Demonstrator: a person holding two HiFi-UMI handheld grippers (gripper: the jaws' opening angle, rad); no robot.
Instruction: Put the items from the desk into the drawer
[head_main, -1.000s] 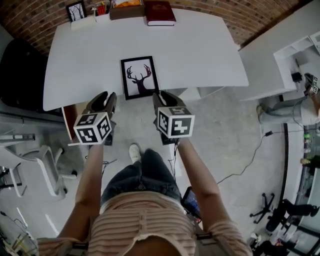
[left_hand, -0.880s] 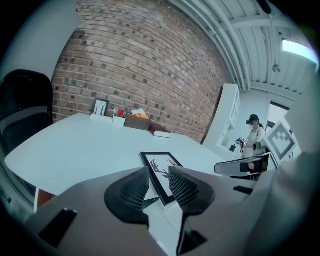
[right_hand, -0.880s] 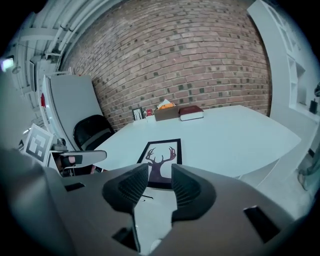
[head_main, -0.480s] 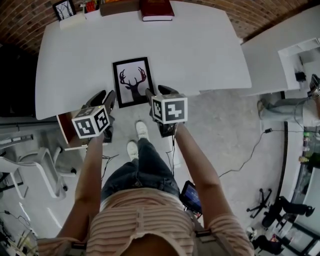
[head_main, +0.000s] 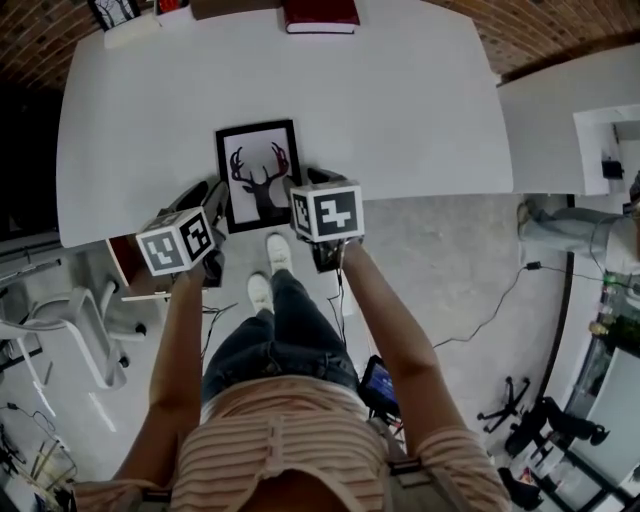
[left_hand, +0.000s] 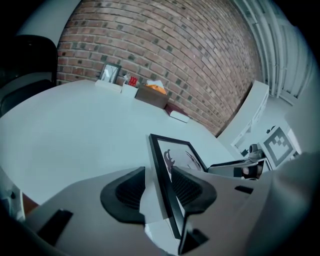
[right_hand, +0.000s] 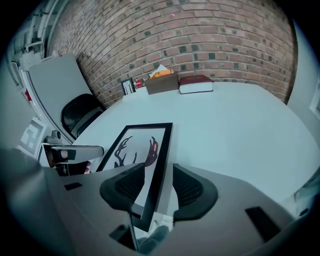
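Observation:
A black-framed deer picture (head_main: 258, 175) lies flat at the front edge of the white desk (head_main: 400, 100). My left gripper (head_main: 205, 192) is at its left side and my right gripper (head_main: 312, 178) at its right side. In the left gripper view the jaws (left_hand: 159, 187) straddle the frame's edge (left_hand: 172, 160); they have just been opening and do not press on it. In the right gripper view the jaws (right_hand: 157, 182) have likewise just opened, with the frame's other edge (right_hand: 135, 145) between them and gaps beside the pads.
A red book (head_main: 320, 15), a brown box (left_hand: 152, 96) and a small framed picture (head_main: 115, 10) line the desk's far edge by the brick wall. A brown panel (head_main: 125, 265) shows under the desk's left front. A chair (head_main: 60, 320) stands left, another white desk (head_main: 570, 110) right.
Both grippers have moved forward and down from in front of the desk to the deer picture. Its side edges now sit between their jaws.

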